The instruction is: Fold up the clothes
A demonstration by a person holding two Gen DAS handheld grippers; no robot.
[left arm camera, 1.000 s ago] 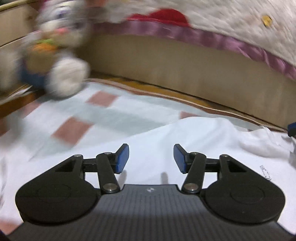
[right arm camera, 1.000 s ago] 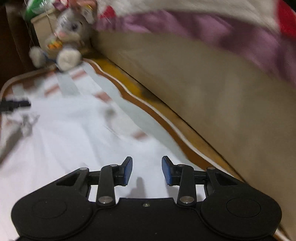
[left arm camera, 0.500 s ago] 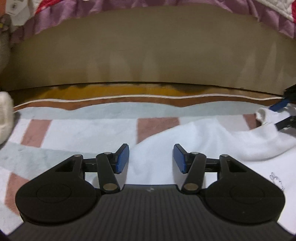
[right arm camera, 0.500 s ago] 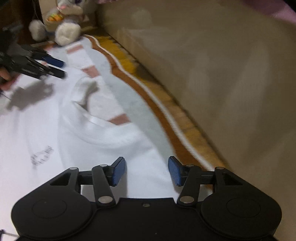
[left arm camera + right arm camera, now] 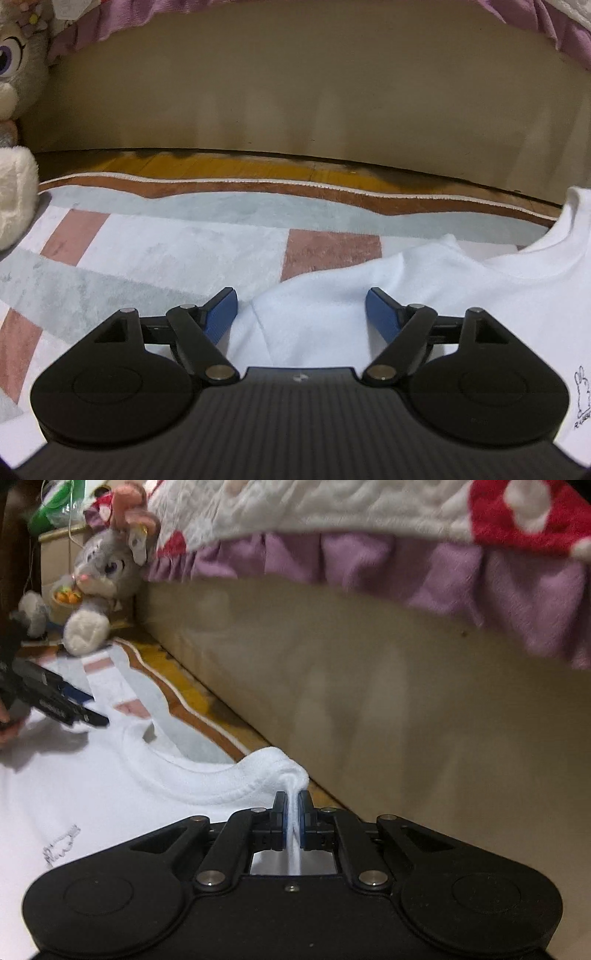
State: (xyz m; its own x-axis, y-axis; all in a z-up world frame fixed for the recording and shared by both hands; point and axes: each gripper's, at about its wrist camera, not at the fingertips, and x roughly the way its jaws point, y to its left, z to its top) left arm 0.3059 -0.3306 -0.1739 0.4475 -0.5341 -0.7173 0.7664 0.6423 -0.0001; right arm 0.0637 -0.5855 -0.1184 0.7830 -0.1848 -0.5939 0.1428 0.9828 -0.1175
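The right gripper is clamped on a bunched fold of the white T-shirt beside its collar — the pinched cloth hides the pads' inner faces. The shirt lies flat on the patterned rug. The left gripper hovers with jaws wide apart over the shirt's shoulder edge. At 10 o'clock a plush rabbit sits blurred; the printed motif at 8 o'clock is illegible.

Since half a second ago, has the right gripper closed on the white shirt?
Yes. The right gripper was open over the white shirt; now its jaws are shut on a raised fold beside the collar, nearer the bed base edge of the rug.
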